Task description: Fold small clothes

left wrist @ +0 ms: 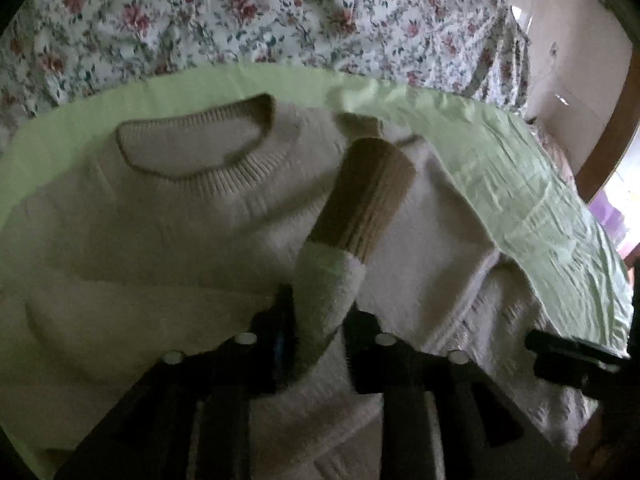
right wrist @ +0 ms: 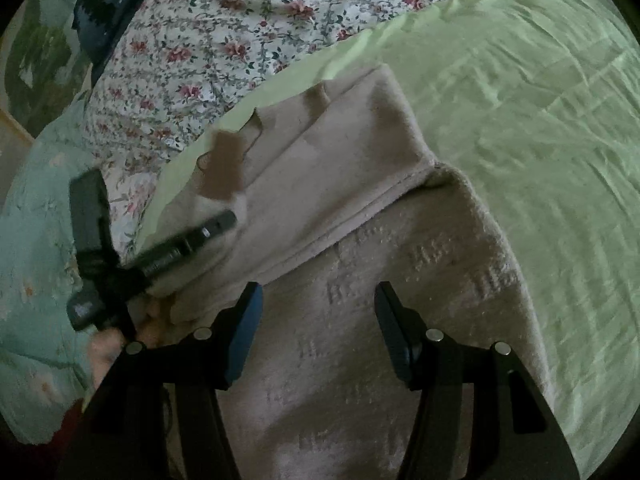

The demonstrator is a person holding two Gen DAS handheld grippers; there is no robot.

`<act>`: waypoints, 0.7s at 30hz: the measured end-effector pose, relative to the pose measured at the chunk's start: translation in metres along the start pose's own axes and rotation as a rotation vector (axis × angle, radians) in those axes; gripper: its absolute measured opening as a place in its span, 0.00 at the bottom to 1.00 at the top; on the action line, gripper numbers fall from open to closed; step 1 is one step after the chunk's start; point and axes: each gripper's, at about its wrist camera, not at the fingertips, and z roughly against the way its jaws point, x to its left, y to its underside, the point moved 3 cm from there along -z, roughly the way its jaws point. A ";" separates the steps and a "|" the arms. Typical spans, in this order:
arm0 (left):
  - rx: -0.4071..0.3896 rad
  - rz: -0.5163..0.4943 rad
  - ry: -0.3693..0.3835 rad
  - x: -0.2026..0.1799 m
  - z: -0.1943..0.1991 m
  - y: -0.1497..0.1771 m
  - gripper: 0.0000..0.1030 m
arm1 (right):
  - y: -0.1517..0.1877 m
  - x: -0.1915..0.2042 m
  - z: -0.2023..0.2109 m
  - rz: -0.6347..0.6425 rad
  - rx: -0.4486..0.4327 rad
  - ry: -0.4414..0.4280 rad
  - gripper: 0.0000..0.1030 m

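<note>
Left tongs (left wrist: 320, 320) pinched on cream sleeve (left wrist: 332, 296) of sweater (left wrist: 180, 220), brown cuff (left wrist: 368, 196) raised. Right tongs (right wrist: 318, 320) wide apart, empty, over sweater body lying on green sheet (right wrist: 520, 100).

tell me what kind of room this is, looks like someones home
Most likely a bedroom at home: the cream sweater lies on a light green sheet spread over a bed, with a floral quilt behind it and a wooden door frame at the side.
</note>
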 end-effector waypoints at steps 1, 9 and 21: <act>-0.006 -0.001 0.002 0.003 0.010 0.006 0.43 | -0.001 0.001 -0.001 -0.001 -0.002 -0.005 0.57; -0.074 0.066 -0.066 0.034 0.082 0.047 0.74 | -0.018 0.018 -0.026 -0.009 -0.006 -0.072 0.57; -0.073 0.492 -0.347 0.205 0.133 0.116 0.73 | -0.031 0.013 -0.059 -0.036 0.038 -0.067 0.57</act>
